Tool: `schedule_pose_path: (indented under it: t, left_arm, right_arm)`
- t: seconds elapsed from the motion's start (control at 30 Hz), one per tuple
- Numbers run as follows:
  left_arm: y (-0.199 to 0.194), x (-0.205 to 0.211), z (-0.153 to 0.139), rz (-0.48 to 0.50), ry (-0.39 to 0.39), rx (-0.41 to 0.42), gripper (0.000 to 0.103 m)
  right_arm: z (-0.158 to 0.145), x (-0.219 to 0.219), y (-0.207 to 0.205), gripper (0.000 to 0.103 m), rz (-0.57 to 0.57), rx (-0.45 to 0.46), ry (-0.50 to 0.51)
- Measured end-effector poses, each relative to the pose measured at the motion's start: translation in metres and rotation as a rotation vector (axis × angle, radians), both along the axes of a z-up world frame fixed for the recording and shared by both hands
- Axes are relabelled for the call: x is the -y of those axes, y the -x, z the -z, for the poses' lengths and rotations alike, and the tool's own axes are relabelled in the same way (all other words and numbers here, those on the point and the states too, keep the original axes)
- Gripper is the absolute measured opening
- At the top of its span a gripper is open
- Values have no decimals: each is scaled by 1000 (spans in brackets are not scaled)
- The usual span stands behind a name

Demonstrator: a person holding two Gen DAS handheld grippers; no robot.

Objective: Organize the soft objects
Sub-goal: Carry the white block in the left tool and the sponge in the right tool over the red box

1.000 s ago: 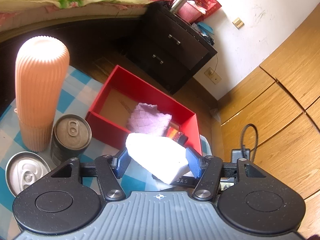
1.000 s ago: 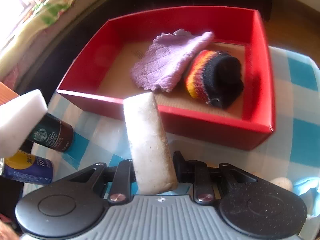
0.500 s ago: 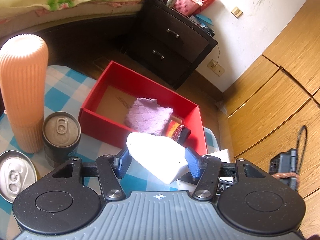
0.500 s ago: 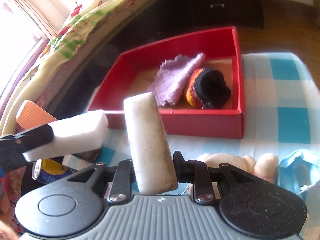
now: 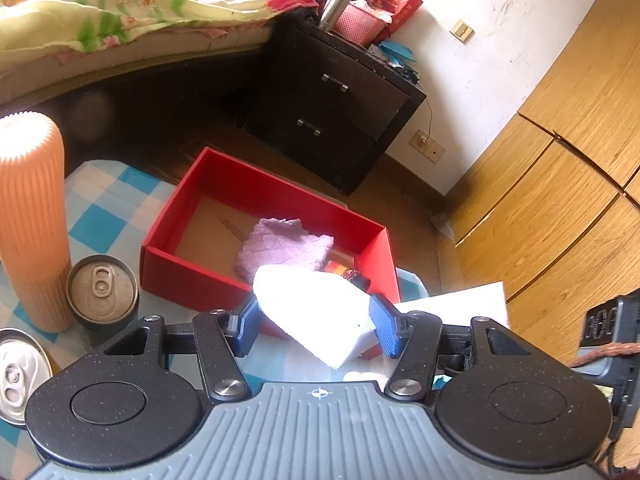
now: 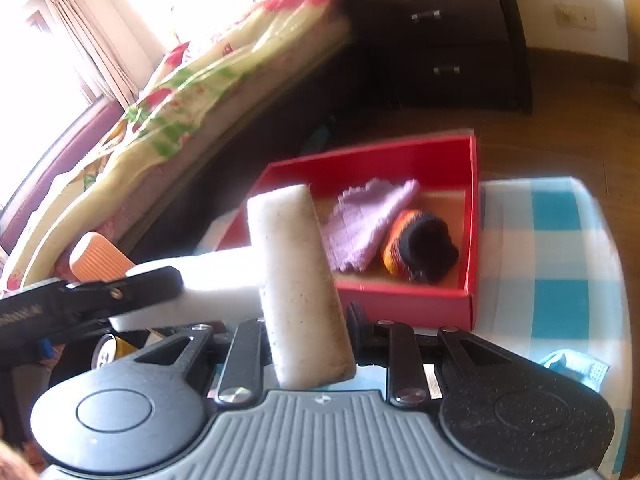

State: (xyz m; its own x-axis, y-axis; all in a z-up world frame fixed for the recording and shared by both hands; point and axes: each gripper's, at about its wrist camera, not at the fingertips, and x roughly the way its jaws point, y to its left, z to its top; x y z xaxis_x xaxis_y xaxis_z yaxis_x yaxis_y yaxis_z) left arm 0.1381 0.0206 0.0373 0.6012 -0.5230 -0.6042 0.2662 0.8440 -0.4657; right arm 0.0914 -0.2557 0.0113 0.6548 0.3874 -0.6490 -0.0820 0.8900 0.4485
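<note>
The left gripper [image 5: 314, 330] clamps a white foam block [image 5: 312, 312] between its blue pads, held above the checked tablecloth [image 5: 108, 216] just in front of the red box [image 5: 224, 268]. The right gripper [image 6: 310, 344] is closed tight on a speckled, off-white sponge block [image 6: 296, 280] that stands upright beside it. Inside the box lie a lilac knitted cloth [image 6: 364, 220] and a black-and-orange striped knit roll [image 6: 420, 248], touching; an orange ribbed bottle [image 5: 32, 216] and two cans [image 5: 102, 290] stand left of the box.

I see a red box [image 5: 192, 268], a lilac knitted cloth [image 5: 284, 246] and an orange-and-black striped sock [image 6: 420, 248] in it, a blue-and-white checked tablecloth [image 6: 560, 240], and a ribbed peach bottle [image 5: 30, 216].
</note>
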Motion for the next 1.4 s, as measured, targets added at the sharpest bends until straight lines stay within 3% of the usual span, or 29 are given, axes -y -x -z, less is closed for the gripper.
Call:
schedule_pose_path:
  t: [0.6,1.0,1.4]
  left_arm:
    - [-8,21,-15,-64,-73,90,58]
    - [-18,33,-16,-112,-164,121,58]
    - [-33,43,-14,-126,-211,125,58]
  right_arm:
    - [-45,-4,6,3,53,150,154]
    - [-43,-8,-9,3,53,140,222]
    - [-26,-9,-35,3,31,70,282]
